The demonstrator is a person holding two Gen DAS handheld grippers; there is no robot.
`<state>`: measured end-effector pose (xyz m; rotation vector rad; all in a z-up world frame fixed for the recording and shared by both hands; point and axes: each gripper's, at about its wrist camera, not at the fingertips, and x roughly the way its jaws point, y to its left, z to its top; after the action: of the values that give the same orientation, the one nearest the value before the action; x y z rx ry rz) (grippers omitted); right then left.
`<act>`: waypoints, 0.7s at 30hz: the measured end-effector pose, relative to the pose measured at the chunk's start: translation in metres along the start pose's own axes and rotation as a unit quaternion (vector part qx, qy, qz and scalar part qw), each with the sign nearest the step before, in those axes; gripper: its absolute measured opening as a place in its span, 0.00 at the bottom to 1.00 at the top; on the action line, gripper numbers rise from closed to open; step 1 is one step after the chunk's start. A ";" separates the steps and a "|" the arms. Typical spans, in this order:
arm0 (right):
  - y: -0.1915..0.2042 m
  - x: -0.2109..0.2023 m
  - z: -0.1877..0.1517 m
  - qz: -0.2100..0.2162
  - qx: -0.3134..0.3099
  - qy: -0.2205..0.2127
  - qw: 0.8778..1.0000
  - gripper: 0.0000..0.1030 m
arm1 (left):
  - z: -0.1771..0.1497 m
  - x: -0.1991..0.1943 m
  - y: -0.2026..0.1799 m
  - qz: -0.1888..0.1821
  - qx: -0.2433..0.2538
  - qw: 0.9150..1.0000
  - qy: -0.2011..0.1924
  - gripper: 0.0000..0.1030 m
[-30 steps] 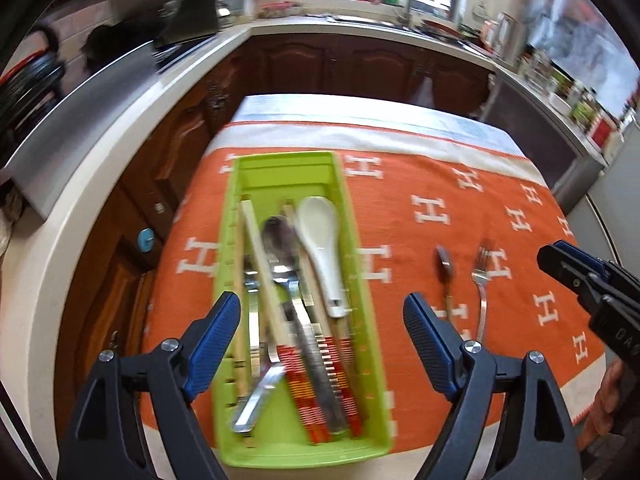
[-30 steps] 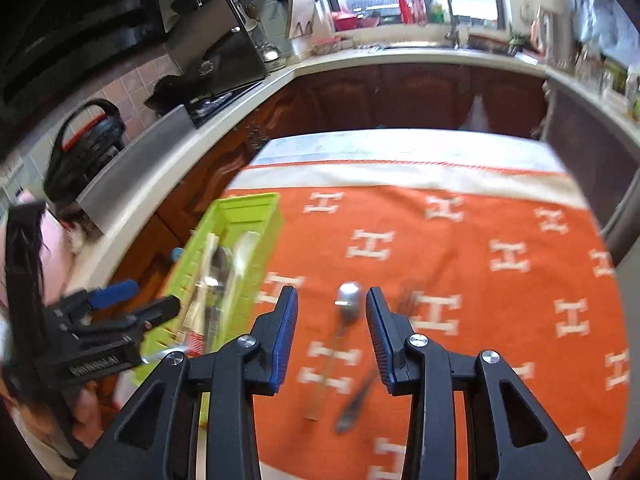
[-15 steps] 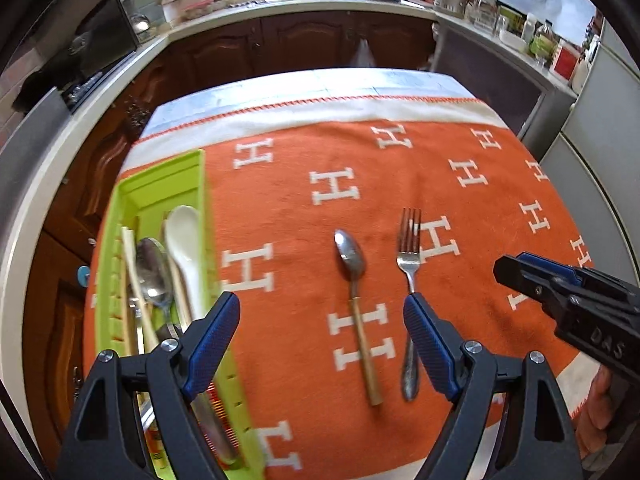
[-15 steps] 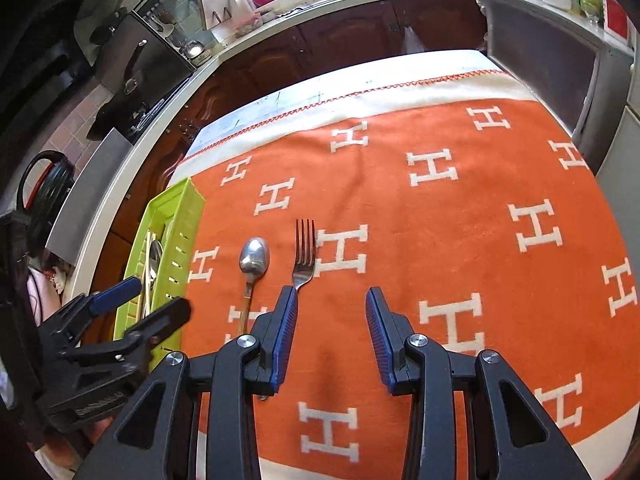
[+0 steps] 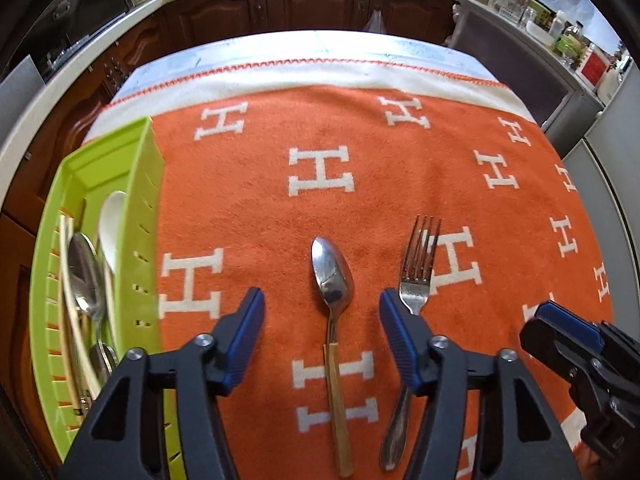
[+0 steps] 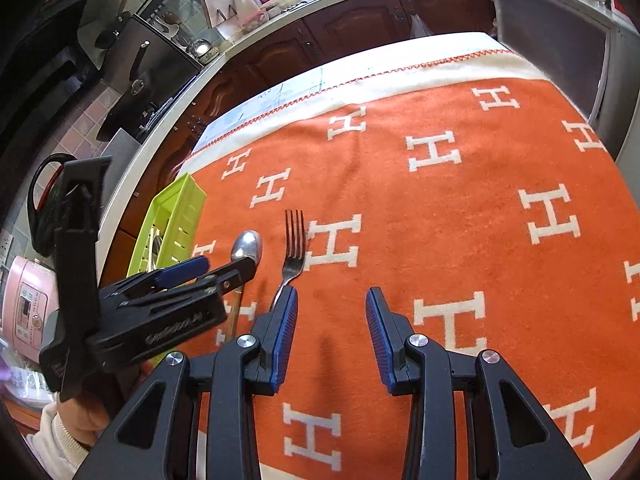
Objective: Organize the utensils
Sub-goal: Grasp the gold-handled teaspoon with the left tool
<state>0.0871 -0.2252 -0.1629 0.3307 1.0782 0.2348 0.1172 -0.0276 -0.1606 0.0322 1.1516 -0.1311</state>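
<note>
orange H-patterned cloth [image 5: 360, 200], pink rice cooker [image 6: 28, 300]

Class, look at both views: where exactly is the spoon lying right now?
The spoon lies on the orange cloth, between the green tray and the fork, under the closing left tool, whose pads are not touching it.

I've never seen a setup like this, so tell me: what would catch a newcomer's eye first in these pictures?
First the bright orange blanket with white H letters, covering the table. On it lie a spoon with a wooden handle and a steel fork, side by side. The left gripper is closing with the spoon between its blue pads, not yet touching. At the left edge stands a lime-green tray already holding utensils.
</note>
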 end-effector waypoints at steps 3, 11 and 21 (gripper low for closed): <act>-0.003 0.005 0.000 0.003 0.001 0.003 1.000 0.35 | 0.000 0.009 -0.001 -0.001 -0.002 1.000 0.007 0.50; -0.008 0.015 0.000 0.006 0.003 0.009 1.000 0.35 | -0.003 0.011 -0.012 0.003 0.030 0.999 -0.031 0.20; -0.010 0.027 0.003 0.022 0.011 0.016 1.000 0.35 | -0.002 0.011 -0.014 -0.044 0.032 0.997 -0.050 0.03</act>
<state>0.1023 -0.2258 -0.1881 0.3710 1.1068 0.2678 0.1179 -0.0424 -0.1706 0.0319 1.0495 -0.2455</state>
